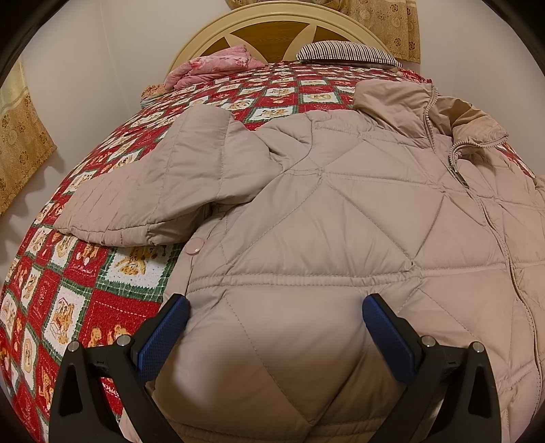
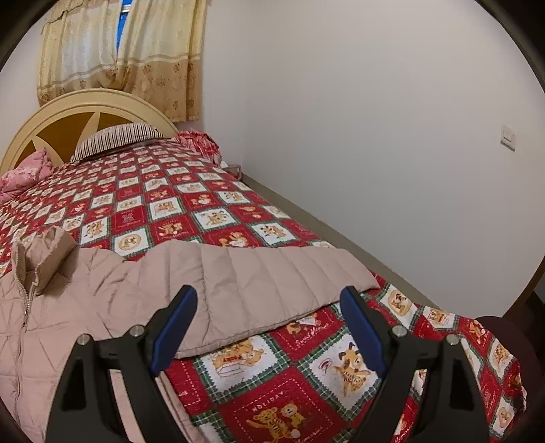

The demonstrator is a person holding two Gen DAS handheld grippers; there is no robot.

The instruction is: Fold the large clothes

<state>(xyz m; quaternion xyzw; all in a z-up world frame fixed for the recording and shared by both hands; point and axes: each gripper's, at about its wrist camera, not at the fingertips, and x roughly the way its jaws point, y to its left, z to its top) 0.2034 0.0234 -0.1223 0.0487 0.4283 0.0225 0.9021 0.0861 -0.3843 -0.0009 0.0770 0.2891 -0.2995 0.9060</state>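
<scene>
A beige quilted jacket lies front up on the bed, zipped, collar toward the headboard. Its left sleeve lies out to the side on the quilt. My left gripper is open and empty, hovering over the jacket's lower left body. In the right wrist view the jacket fills the lower left and its right sleeve stretches out across the quilt. My right gripper is open and empty, above the lower edge of that sleeve.
The bed carries a red, white and green teddy-bear quilt. A striped pillow and a pink bundle lie by the rounded headboard. A white wall runs along the bed's right side. Curtains hang behind.
</scene>
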